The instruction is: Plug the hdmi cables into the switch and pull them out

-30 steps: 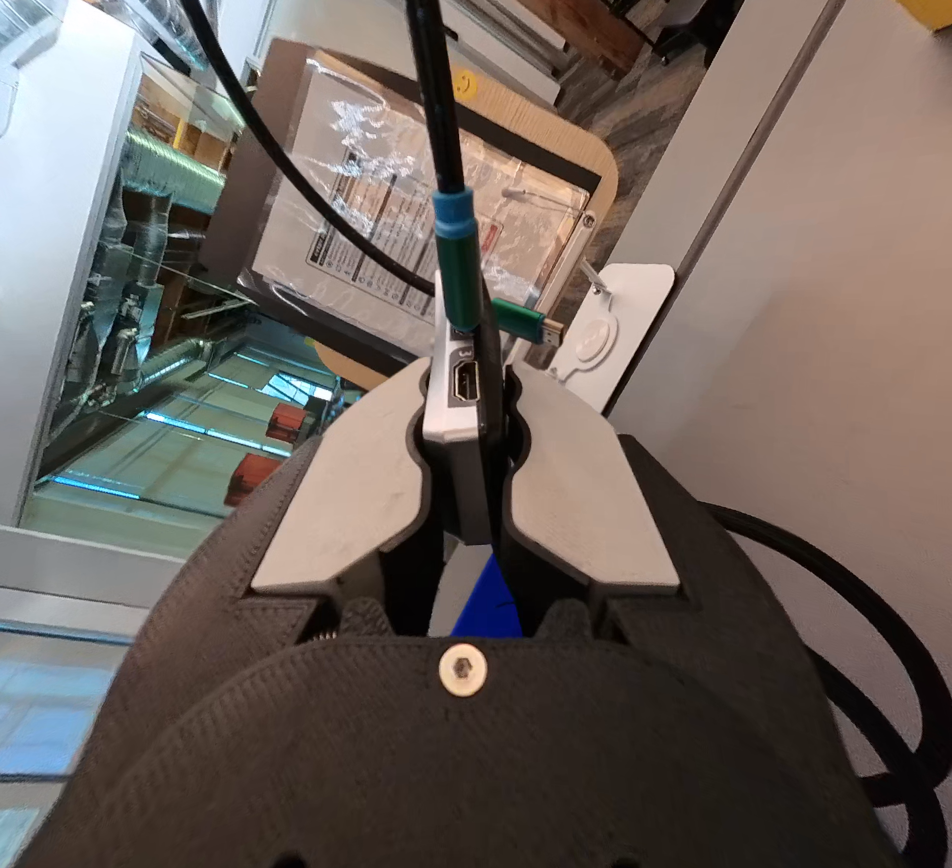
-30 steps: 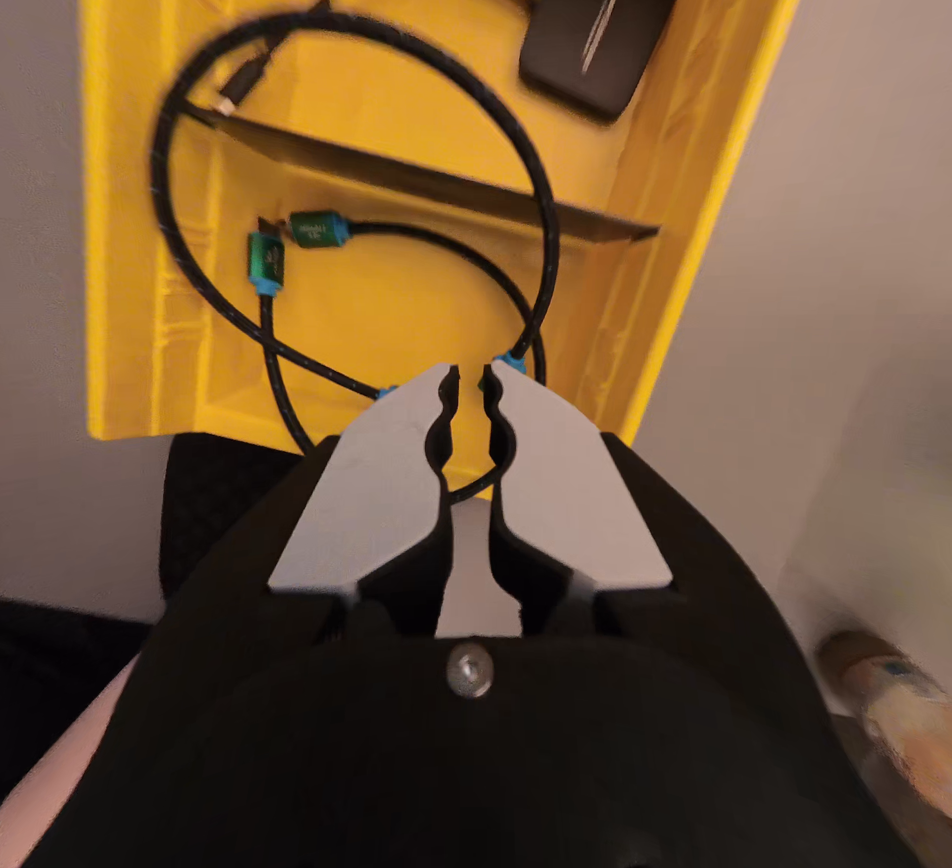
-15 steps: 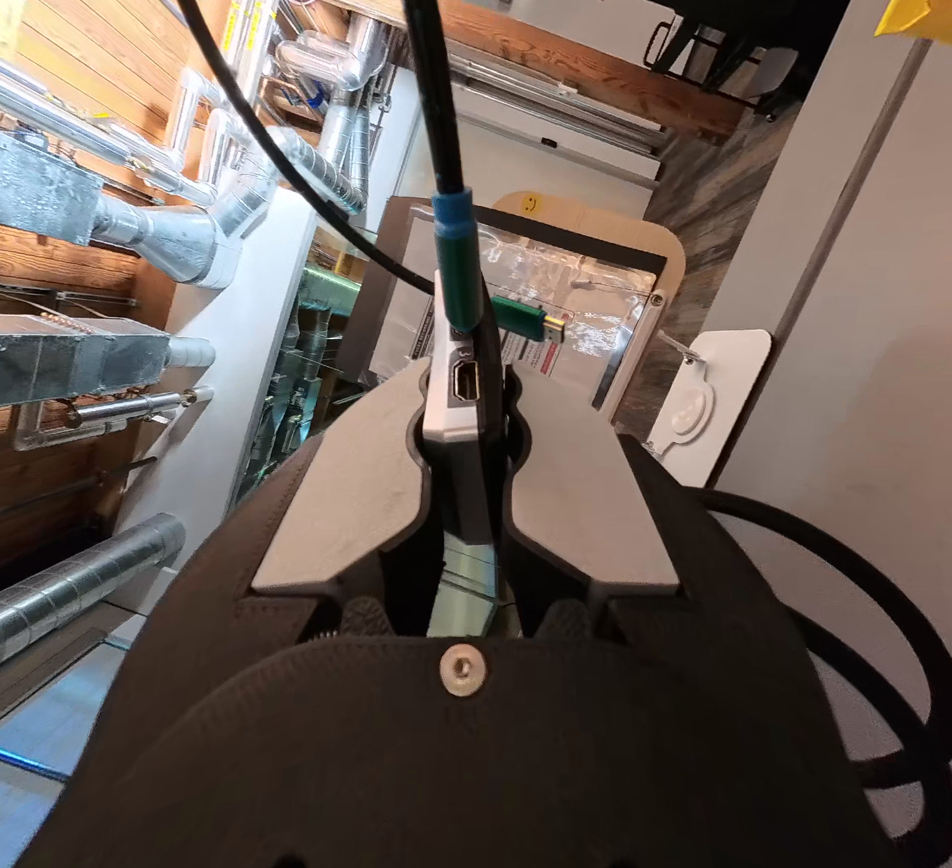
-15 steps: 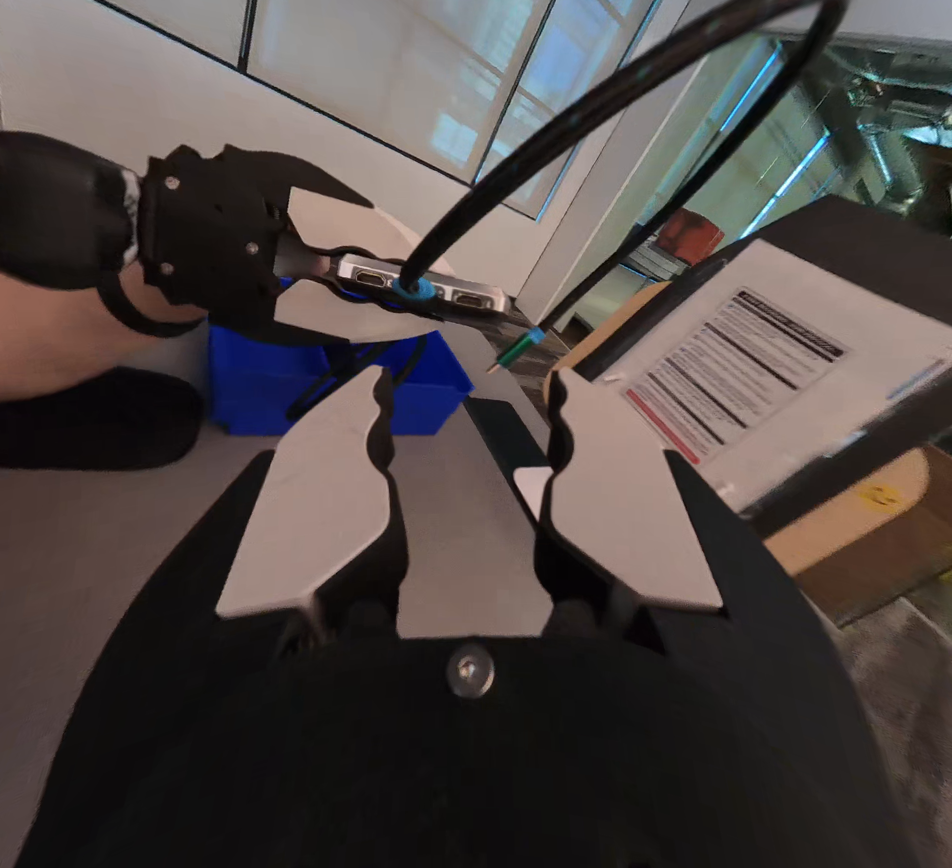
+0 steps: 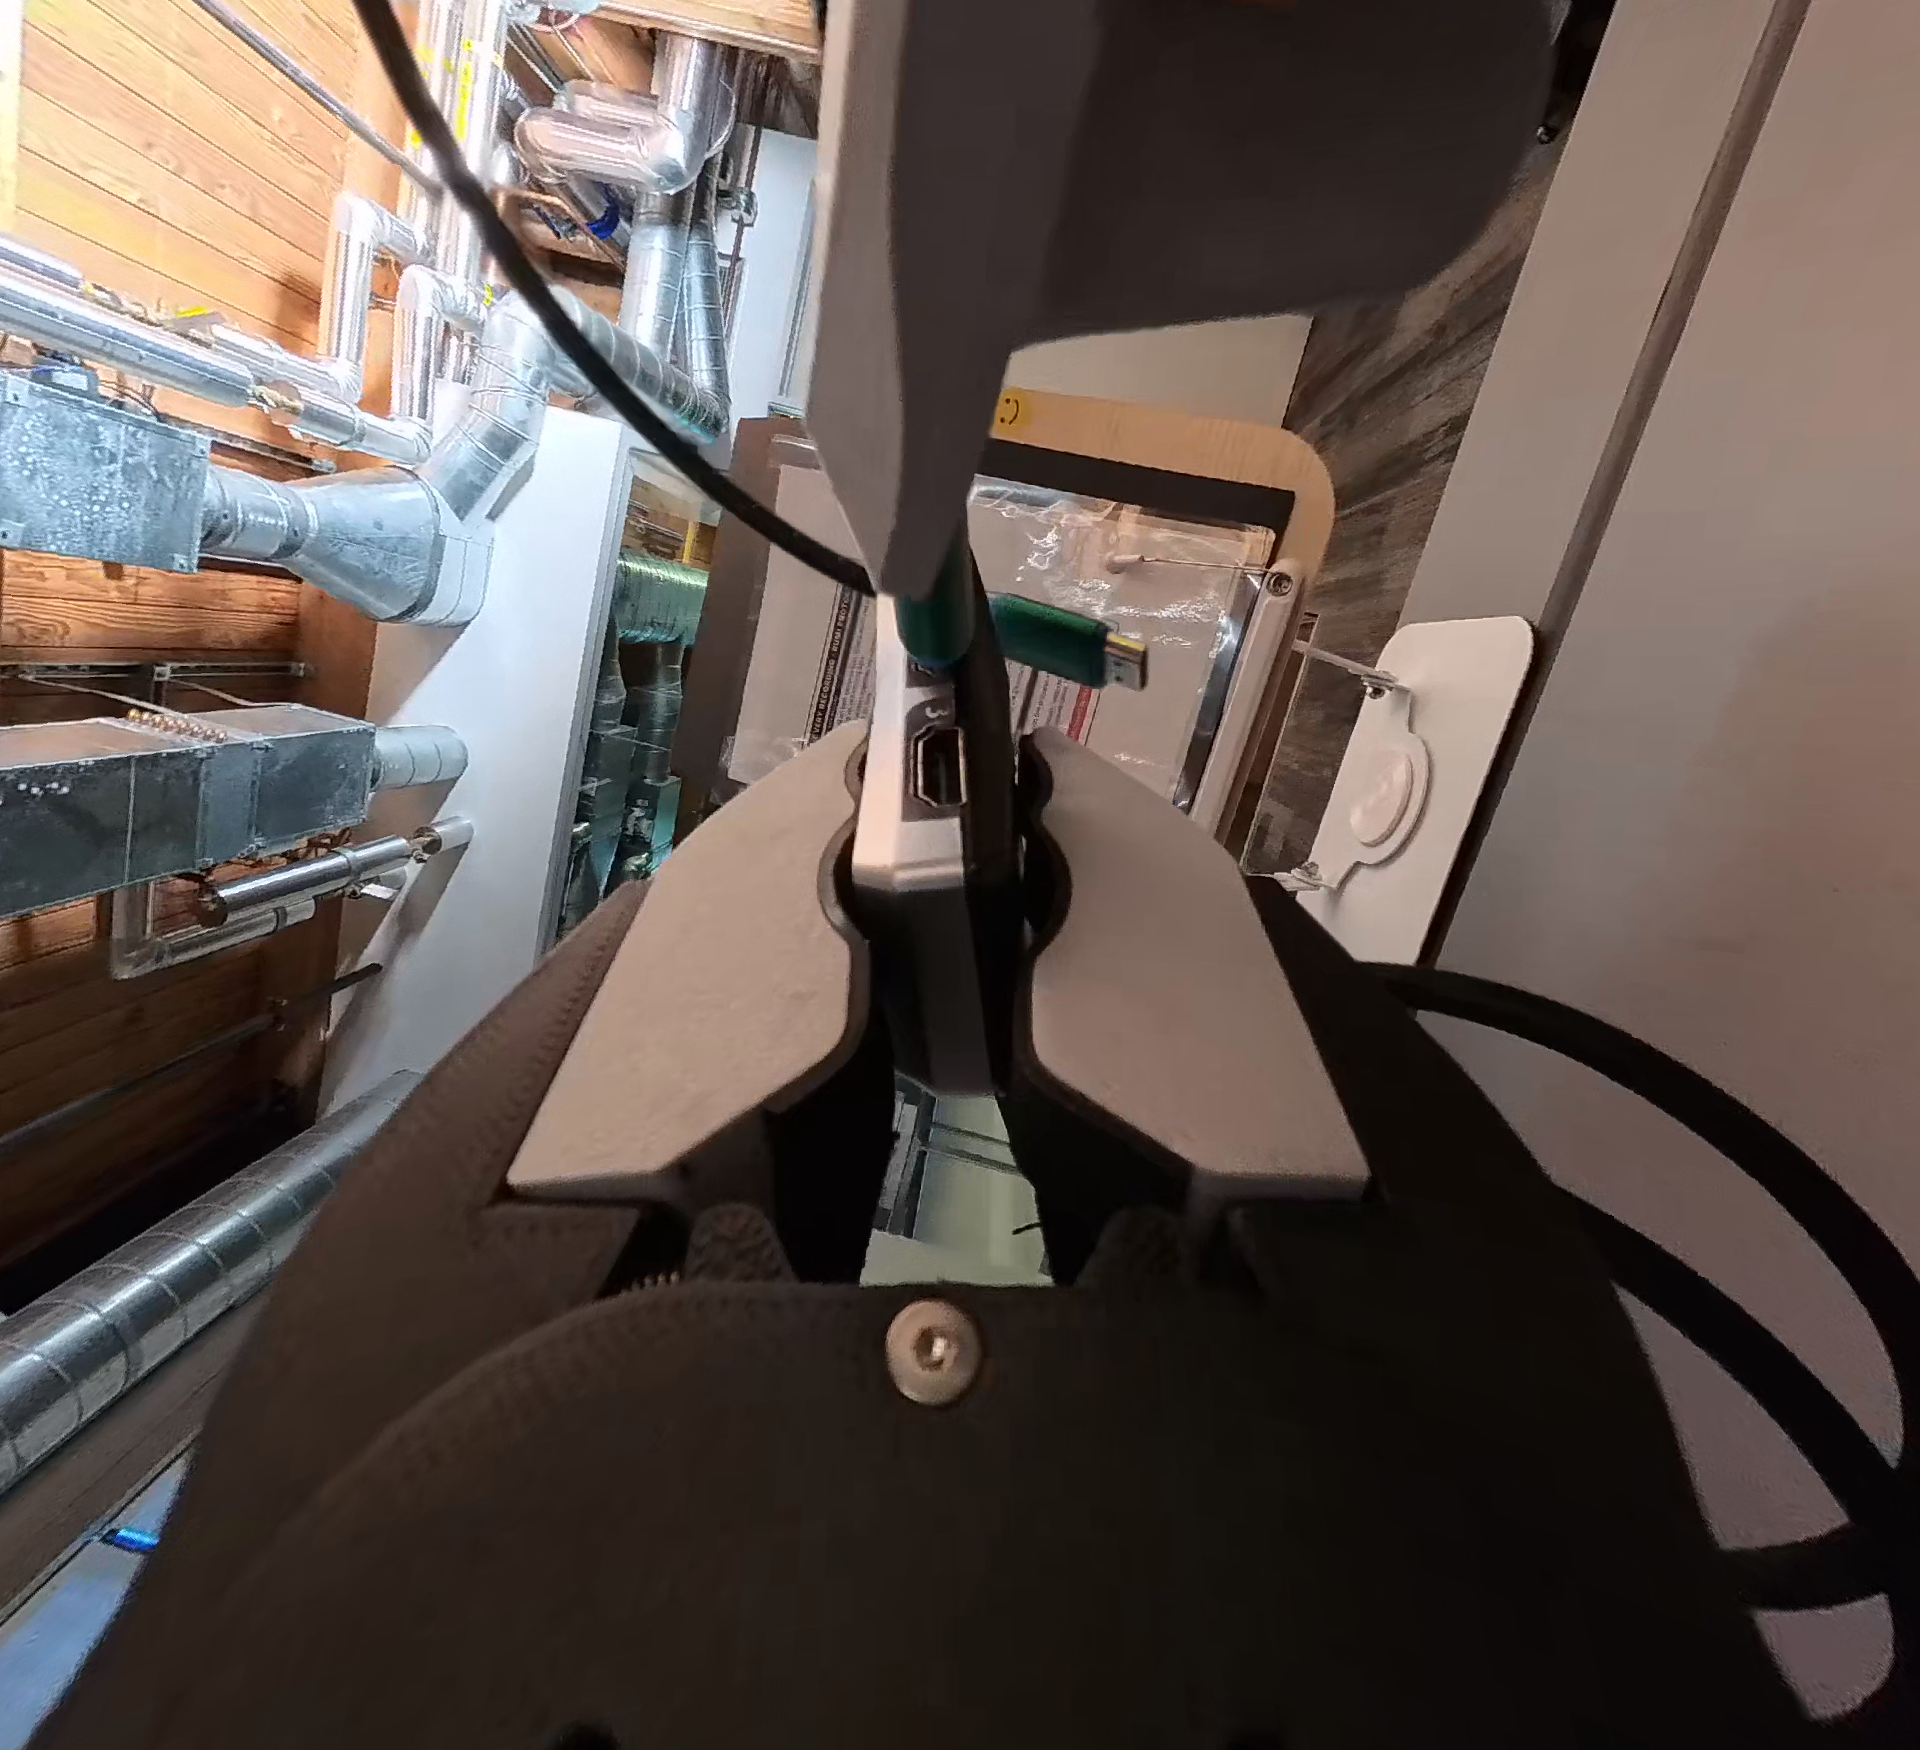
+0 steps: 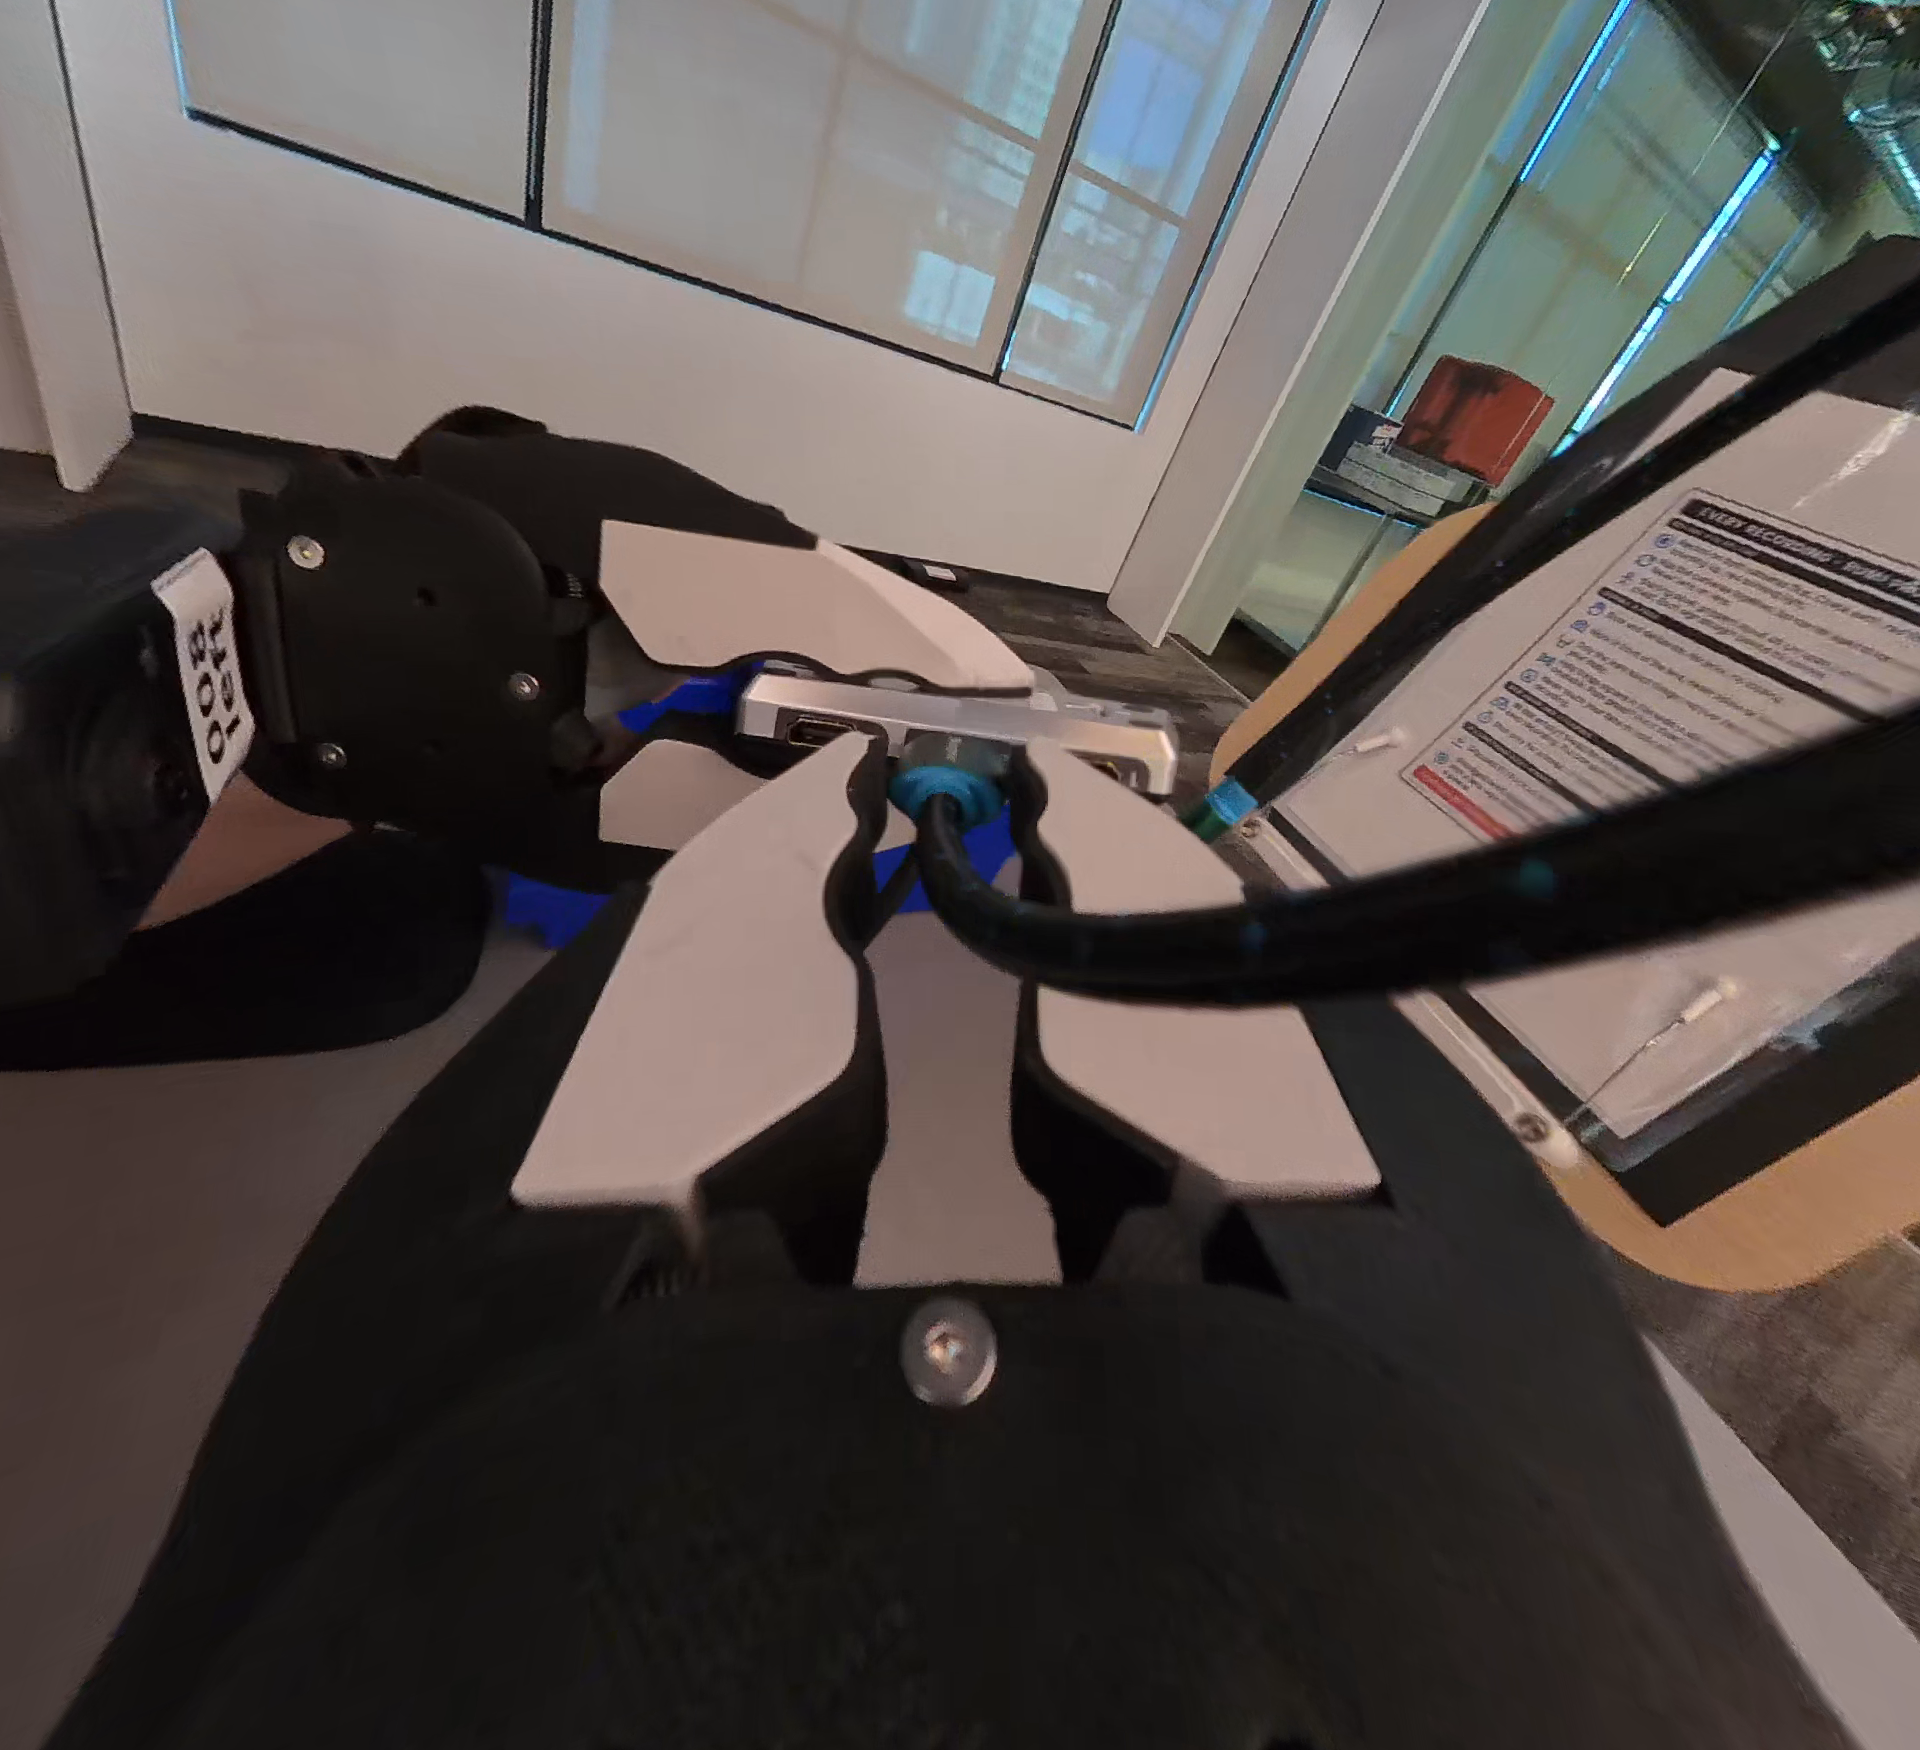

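In your left wrist view, your left gripper point(image 5: 940, 853) is clamped on the slim silver switch point(image 5: 914, 827), held edge-on with one empty port facing the camera, while a green-shelled HDMI plug point(image 5: 930, 630) sits in the port beyond it (a second green plug point(image 5: 1060, 651) dangles loose just to the right). In your right wrist view, your right gripper point(image 6: 945, 791) has its jaws narrowed around that seated plug point(image 6: 943, 765), blue collar and black cable point(image 6: 1351, 921) trailing right; whether the fingers press it, you cannot tell.
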`<state>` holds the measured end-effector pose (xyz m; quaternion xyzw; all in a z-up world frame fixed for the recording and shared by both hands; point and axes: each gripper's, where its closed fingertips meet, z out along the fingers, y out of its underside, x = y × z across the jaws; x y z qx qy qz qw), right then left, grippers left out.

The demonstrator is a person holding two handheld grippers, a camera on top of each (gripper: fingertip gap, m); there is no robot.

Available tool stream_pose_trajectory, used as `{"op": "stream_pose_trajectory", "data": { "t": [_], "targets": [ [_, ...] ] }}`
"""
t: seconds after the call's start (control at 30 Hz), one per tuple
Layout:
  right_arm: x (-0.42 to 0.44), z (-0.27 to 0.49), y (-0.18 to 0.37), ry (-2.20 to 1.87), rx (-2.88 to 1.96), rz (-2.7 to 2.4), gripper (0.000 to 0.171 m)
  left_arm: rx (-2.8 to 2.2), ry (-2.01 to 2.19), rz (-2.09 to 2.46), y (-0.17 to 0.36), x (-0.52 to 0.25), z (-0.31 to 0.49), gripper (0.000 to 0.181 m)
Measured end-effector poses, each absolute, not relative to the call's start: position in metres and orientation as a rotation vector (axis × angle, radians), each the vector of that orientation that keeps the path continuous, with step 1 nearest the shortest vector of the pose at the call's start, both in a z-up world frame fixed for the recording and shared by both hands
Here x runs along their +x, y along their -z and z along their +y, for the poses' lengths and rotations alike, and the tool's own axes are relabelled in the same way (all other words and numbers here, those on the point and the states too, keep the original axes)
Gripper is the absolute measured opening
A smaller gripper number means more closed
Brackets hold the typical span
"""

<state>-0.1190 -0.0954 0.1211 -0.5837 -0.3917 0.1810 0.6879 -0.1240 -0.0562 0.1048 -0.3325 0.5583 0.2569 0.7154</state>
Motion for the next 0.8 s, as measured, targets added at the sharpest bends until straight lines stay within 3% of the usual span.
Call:
{"op": "stream_pose_trajectory", "data": {
  "t": [0.47,0.8],
  "targets": [
    [-0.1247,-0.0884,-0.1133,-0.24,-1.389,-0.821,0.021,-0.747,-0.605,1.258,-0.1018,-0.1269,-0.0498,0.024],
    [-0.1215,-0.0897,-0.1152,-0.367,-1.43,-0.793,0.022,-0.799,-0.557,1.246,-0.1038,-0.1249,-0.0526,0.024]
  ]
}}
